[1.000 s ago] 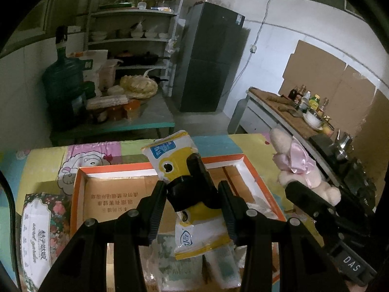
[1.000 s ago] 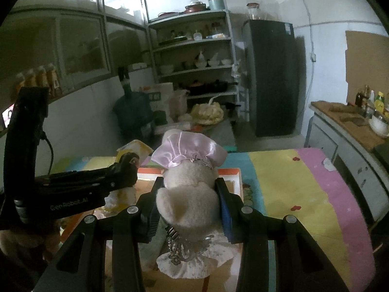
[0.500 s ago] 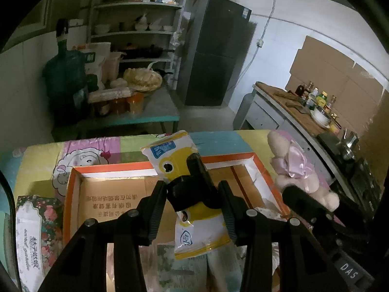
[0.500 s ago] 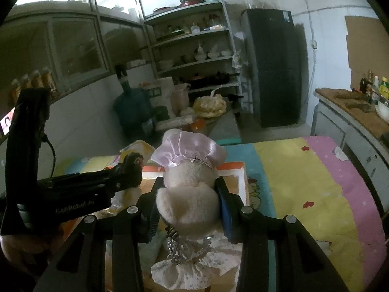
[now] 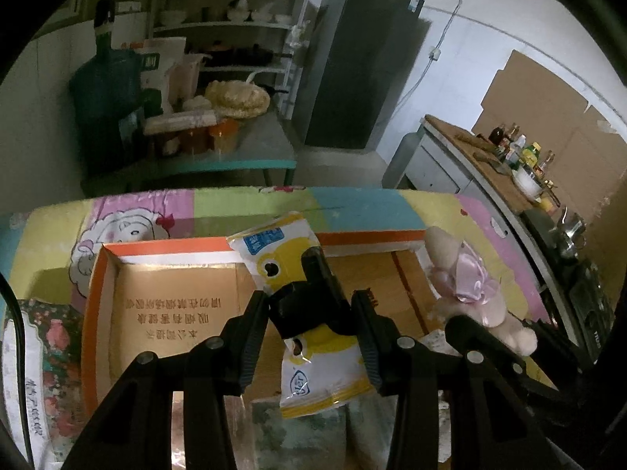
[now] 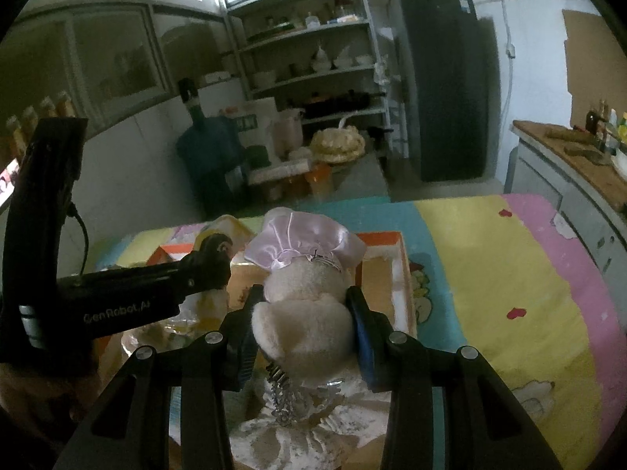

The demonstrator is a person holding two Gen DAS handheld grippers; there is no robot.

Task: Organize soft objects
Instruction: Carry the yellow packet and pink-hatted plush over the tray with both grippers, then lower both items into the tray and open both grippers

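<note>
My left gripper [image 5: 309,301] is shut on a yellow-and-white soft pack [image 5: 325,368], with a dark piece lying across the pack's front. It hangs over an orange-rimmed cardboard box [image 5: 176,313] on the table. My right gripper [image 6: 303,297] is shut on a cream plush toy [image 6: 305,313] with a pink satin bonnet [image 6: 298,235] and a lace skirt hanging below. The toy is over the box's right part, near the rim [image 6: 403,274]. In the left wrist view the plush toy [image 5: 466,290] shows at the right. The left gripper [image 6: 215,250] shows at the left of the right wrist view.
A floral tissue pack [image 5: 27,352] lies left of the box. More soft packs [image 5: 305,431] lie in the box's near end. A colourful cloth [image 6: 509,274] covers the table. Behind stand a low table with a water jug [image 5: 106,98], a fridge [image 5: 364,58] and a counter [image 5: 490,149].
Both grippers have come down toward the box with their loads still held. The box and table now sit higher and larger in both views.
</note>
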